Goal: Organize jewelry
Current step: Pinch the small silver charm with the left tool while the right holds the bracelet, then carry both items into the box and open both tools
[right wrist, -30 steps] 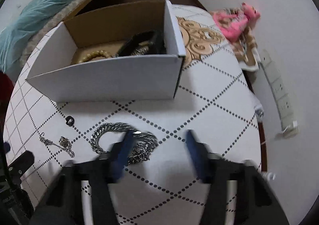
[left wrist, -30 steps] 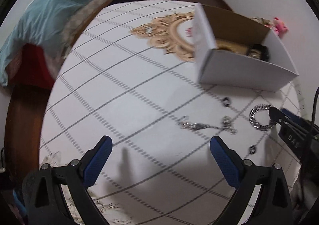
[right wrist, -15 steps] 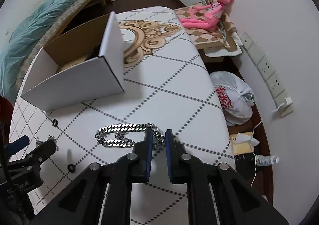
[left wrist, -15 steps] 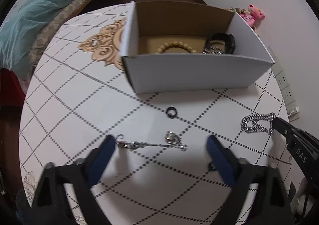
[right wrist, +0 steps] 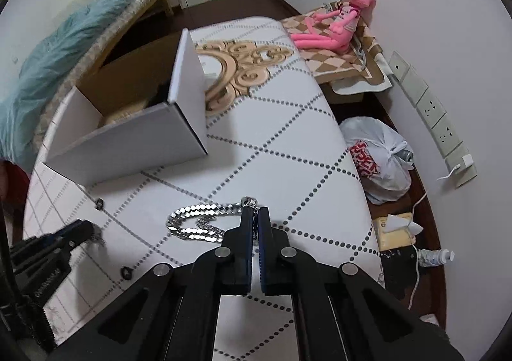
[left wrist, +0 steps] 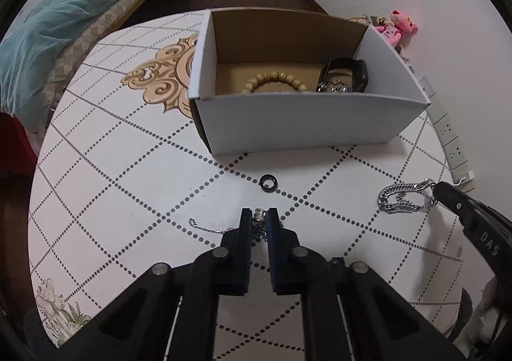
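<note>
My left gripper (left wrist: 258, 214) is shut on a thin silver chain with a charm (left wrist: 260, 215) lying on the white table; its loose end (left wrist: 201, 227) trails left. My right gripper (right wrist: 255, 212) is shut on the clasp end of a thick silver link chain (right wrist: 195, 223), which also shows in the left wrist view (left wrist: 400, 197). A white cardboard box (left wrist: 304, 117) behind holds a wooden bead bracelet (left wrist: 275, 79) and a black bracelet (left wrist: 348, 69). The box also shows in the right wrist view (right wrist: 134, 140).
A black ring (left wrist: 268, 183) lies in front of the box. Two more small black rings (right wrist: 99, 202) (right wrist: 125, 272) lie on the table. The table's right edge (right wrist: 358, 169) drops to a plastic bag (right wrist: 377, 162), wall sockets (right wrist: 428, 108) and a pink plush toy (right wrist: 336, 25).
My left gripper has closed on the thin chain's charm after moving in over it. My right gripper stays shut on the thick chain, which has shifted slightly.
</note>
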